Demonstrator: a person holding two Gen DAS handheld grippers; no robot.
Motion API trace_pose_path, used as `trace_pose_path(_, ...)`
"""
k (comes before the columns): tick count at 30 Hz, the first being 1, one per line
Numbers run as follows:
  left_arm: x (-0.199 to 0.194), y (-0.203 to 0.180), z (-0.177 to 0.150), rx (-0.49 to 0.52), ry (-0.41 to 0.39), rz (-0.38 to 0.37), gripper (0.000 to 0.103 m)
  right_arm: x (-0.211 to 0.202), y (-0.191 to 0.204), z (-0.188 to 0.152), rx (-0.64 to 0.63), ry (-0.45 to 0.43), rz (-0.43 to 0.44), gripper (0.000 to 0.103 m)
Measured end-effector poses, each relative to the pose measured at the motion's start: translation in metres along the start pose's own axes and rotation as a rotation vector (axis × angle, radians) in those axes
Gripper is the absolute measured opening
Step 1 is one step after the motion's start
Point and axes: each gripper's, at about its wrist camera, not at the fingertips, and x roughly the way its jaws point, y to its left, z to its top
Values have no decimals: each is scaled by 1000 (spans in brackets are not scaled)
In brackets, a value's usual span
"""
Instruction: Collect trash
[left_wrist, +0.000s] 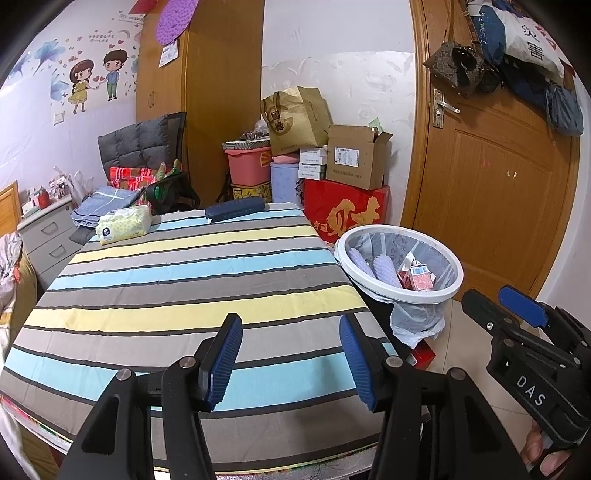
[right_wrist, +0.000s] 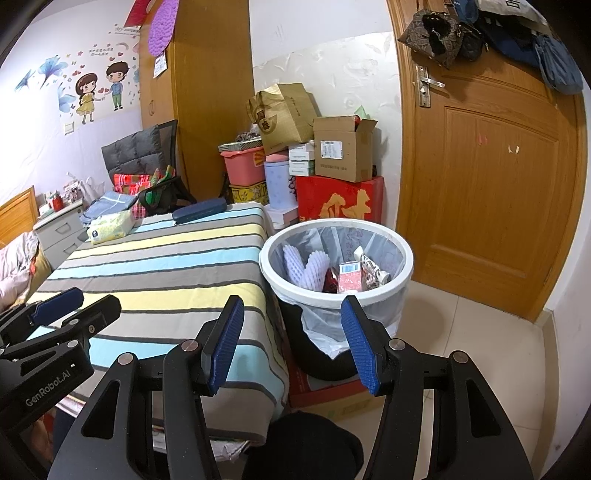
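Left wrist view: the left gripper, jaws apart and holding nothing, hangs over a striped table bearing one tissue pack and one dark case. One white bin stands beside the table's right edge, with two purple foam sleeves and a red carton inside.

Right wrist view: the right gripper, also spread and empty, faces the bin; the left gripper shows at left.

We see a white-rimmed bin, lined with a clear bag, upright on the floor beside the desk. Inside lie two lilac foam nets, a red carton and a crumpled wrapper.
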Motion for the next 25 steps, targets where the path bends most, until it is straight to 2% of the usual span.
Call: trace_pose_path(25, -3, 2, -2, -8, 11, -1, 55, 1, 0, -1, 1, 0, 2, 56)
